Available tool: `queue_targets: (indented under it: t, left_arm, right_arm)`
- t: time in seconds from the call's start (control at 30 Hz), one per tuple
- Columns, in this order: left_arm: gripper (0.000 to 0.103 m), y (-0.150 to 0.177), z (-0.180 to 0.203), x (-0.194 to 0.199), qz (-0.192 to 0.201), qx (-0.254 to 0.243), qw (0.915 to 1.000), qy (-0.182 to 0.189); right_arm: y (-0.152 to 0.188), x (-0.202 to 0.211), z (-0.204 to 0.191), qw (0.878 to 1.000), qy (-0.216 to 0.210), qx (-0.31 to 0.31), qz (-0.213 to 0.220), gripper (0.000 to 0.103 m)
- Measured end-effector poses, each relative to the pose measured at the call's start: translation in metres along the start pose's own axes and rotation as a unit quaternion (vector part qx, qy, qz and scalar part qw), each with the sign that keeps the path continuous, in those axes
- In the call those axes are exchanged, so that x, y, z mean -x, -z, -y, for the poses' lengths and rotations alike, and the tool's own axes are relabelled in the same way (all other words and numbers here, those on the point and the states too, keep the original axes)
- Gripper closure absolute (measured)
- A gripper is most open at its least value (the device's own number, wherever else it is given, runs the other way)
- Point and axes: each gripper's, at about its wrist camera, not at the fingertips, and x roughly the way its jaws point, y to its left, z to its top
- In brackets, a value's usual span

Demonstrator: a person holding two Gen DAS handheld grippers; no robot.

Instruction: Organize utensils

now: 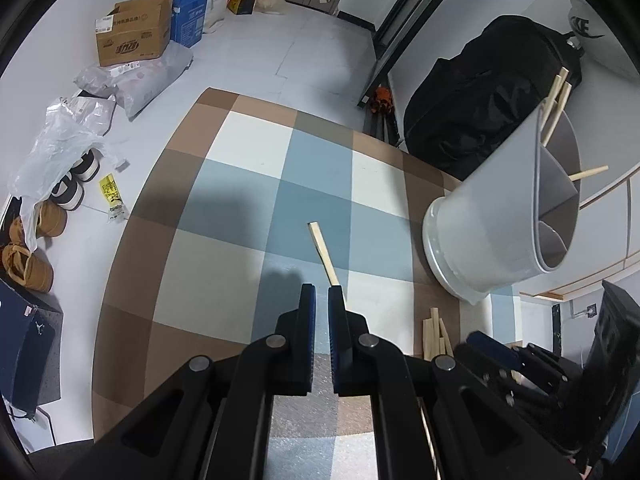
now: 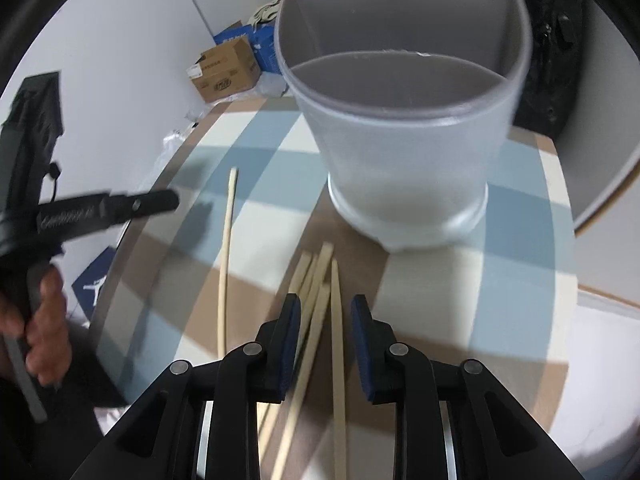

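Note:
A frosted grey utensil holder (image 1: pixel 500 216) (image 2: pixel 404 160) with inner dividers stands on the checked tablecloth (image 1: pixel 248 184), and several pale chopsticks stick out of its far compartment. A bundle of loose chopsticks (image 2: pixel 320 280) (image 1: pixel 434 332) lies in front of it. My right gripper (image 2: pixel 325 308) hovers open just above that bundle, its pads touching none of them. One single chopstick (image 1: pixel 324 254) (image 2: pixel 226 256) lies apart on the cloth. My left gripper (image 1: pixel 321 292) (image 2: pixel 172 199) is shut just over its near end; I see nothing between the pads.
The round table's edge curves along the left. On the floor beyond it are cardboard boxes (image 1: pixel 134 34), plastic bags (image 1: pixel 132 80) and shoes (image 1: pixel 28 264). A black bag (image 1: pixel 488 92) leans behind the holder. A hand (image 2: pixel 44 320) grips the left tool's handle.

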Motion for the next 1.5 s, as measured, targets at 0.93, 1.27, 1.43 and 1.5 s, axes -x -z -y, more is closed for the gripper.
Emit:
queue_targets:
  t: [0.93,1.27,1.43,1.5]
  left_arm:
    - [0.101,-0.005,0.006,-0.013,-0.013,-0.004,0.9999,-0.006]
    - [0.101,-0.009,0.011,-0.024,-0.037,0.006,0.9991,0.020]
    - [0.092,-0.012,0.014,-0.033,-0.054,-0.002,0.9986,-0.001]
    - [0.090,-0.014,0.013,-0.034,-0.055,-0.001,0.9985,0.000]
  right_arm:
    - [0.008,-0.010,0.005,0.996,0.076,0.041,-0.015,0.100]
    - [0.025,0.030,0.047,0.997,0.060,-0.034,0.039,0.100]
    - [0.024,0.058,0.056,0.994,0.047,-0.049,0.085,0.100]
    - [0.016,0.073,0.063,0.993,0.040,-0.052,0.100,0.100]
